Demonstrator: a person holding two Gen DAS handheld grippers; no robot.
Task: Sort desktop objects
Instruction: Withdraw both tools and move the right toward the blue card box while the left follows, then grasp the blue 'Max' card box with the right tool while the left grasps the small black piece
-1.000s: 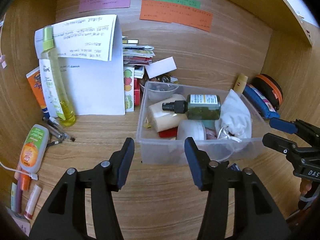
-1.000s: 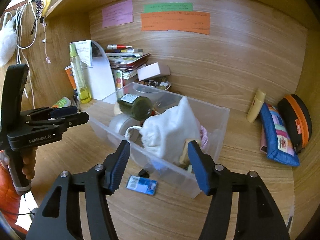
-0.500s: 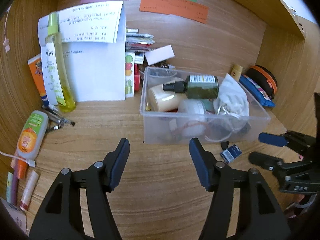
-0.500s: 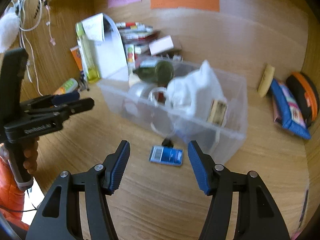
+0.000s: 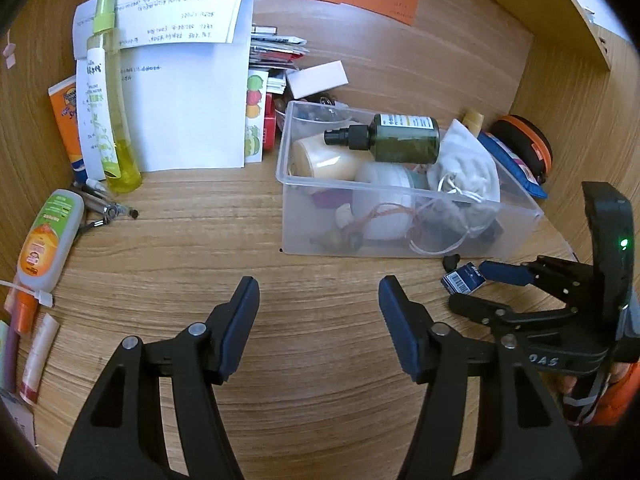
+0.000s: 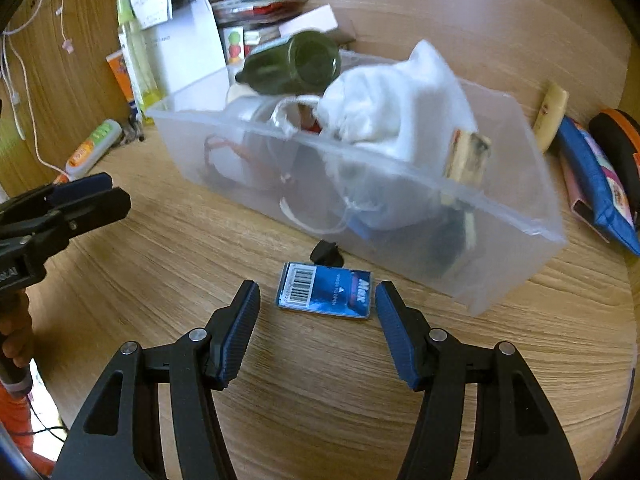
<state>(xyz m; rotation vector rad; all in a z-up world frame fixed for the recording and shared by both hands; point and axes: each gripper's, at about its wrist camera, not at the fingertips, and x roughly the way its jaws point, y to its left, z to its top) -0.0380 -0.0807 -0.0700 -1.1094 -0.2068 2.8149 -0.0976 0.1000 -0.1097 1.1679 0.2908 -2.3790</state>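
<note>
Now right tongs have dropped over the blue packet on the surface, open, packet just ahead between the tips. Left tongs open, empty. Grab looks next.

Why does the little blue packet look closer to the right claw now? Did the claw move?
Yes. The right gripper came down toward the blue packet lying in front of the clear plastic bin.
</note>
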